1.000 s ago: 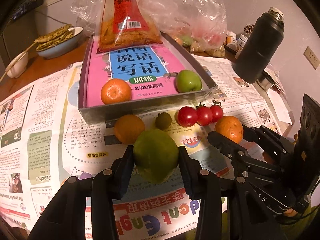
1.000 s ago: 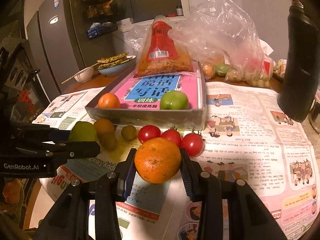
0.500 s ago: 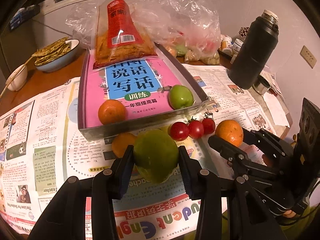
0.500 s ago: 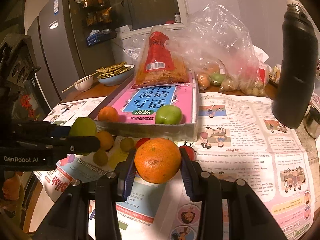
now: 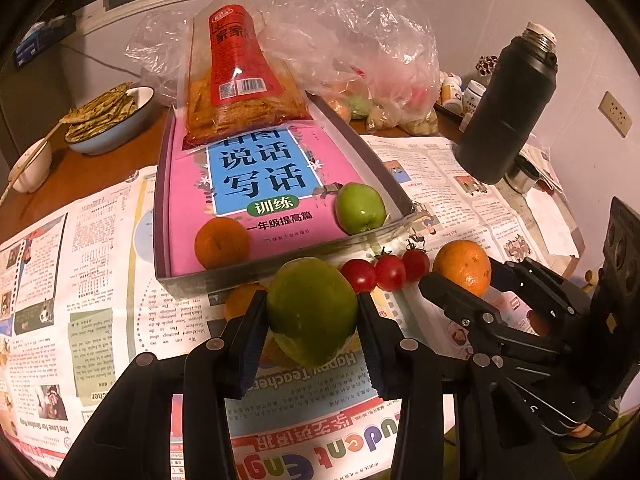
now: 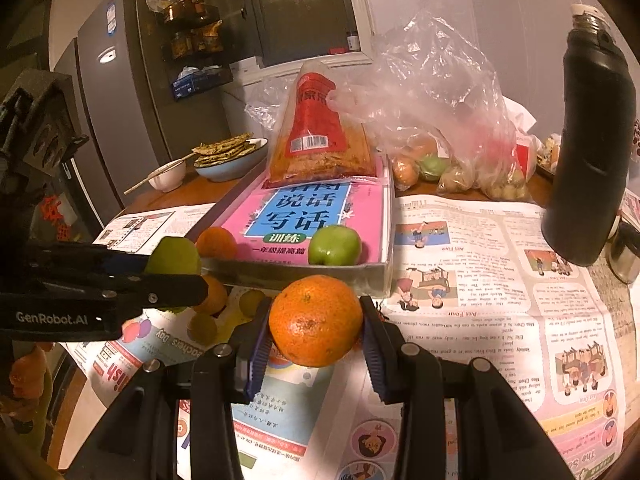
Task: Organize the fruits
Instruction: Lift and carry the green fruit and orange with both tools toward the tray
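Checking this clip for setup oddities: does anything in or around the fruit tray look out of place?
Yes. The tray being filled with fruit also holds a pink workbook and a bag of snacks leaning on its far end, beside an orange and a green apple. Nothing looks spilled or damaged.

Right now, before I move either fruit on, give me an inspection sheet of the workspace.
Surface: newspaper spread over a wooden table.
Job's things: tray lined with a pink book, holding an orange and a green apple; three cherry tomatoes and more small fruit loose in front of it.
Clutter: snack bag on the tray's far end, plastic bag of produce, black flask, bowl of flatbread, small white bowl.
Grippers: left gripper shut on a green fruit; right gripper shut on a mandarin.
Cables: nothing seen.
Surroundings: fridge, wall socket.
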